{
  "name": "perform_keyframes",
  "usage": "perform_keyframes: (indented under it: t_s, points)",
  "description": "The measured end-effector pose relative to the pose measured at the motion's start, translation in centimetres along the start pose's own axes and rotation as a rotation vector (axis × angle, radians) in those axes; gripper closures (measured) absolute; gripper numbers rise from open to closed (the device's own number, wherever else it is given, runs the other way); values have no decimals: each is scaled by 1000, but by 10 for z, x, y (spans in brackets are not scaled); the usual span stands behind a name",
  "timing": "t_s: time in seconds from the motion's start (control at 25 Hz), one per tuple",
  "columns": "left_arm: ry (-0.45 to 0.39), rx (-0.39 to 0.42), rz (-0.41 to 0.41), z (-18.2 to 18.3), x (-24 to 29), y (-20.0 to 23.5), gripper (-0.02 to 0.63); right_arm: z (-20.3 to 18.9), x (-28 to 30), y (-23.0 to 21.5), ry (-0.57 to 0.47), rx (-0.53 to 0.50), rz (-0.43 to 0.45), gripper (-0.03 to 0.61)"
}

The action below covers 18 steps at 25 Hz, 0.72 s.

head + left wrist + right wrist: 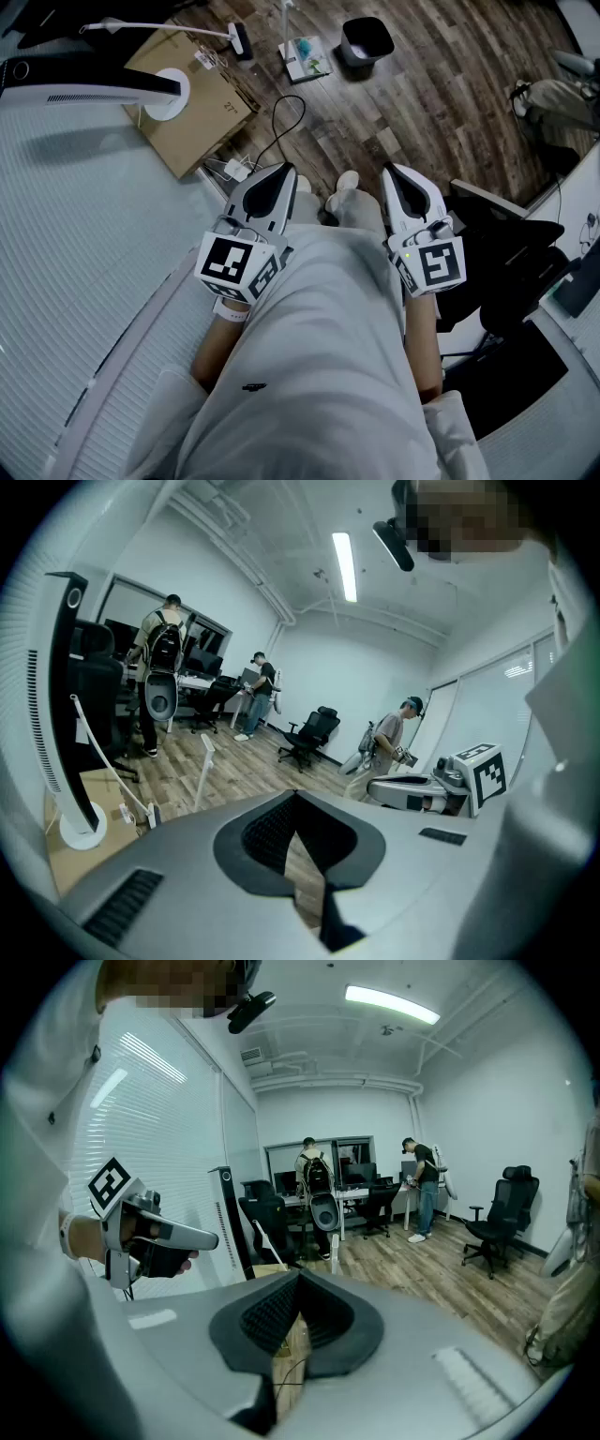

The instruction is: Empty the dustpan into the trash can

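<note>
The black trash can point(366, 42) stands on the wood floor far ahead of me. Just left of it lies a white and teal dustpan point(304, 58) with an upright white handle point(204, 766). Both grippers are held at my waist, well short of both. My left gripper point(279, 171) is shut with nothing between its jaws, which its own view confirms point(296, 799). My right gripper point(391, 172) is also shut and empty, pointing out over the floor point(298, 1279). Each gripper shows in the other's view: the right point(422, 789) and the left point(150, 1232).
A flat cardboard box point(192, 103) with a white round base point(169, 94) on it lies at the left, with a black cable point(281, 122) beside it. A black office chair point(506, 244) stands close on my right. Window blinds point(75, 234) fill the left. Several people and chairs are at the far desks point(216, 691).
</note>
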State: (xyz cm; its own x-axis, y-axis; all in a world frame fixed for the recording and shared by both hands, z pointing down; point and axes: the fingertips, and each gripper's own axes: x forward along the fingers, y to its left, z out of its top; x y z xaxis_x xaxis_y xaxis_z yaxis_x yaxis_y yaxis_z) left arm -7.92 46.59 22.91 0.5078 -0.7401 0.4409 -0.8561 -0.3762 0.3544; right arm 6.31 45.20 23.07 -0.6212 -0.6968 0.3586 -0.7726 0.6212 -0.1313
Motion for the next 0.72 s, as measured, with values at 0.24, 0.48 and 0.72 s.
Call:
perform_keyframes:
  t_s: [0.24,0.48,0.72]
  points:
    - [-48,-21,56,7,-37,7,606,9,-17,17,4,20,-18,569]
    - [-45,-34,47,3,-47,-15,606,7,-36,17,21,-29,0,569]
    - [-29,19,61,2,-53,-32,606,-14,-51,20,64,194,77,569]
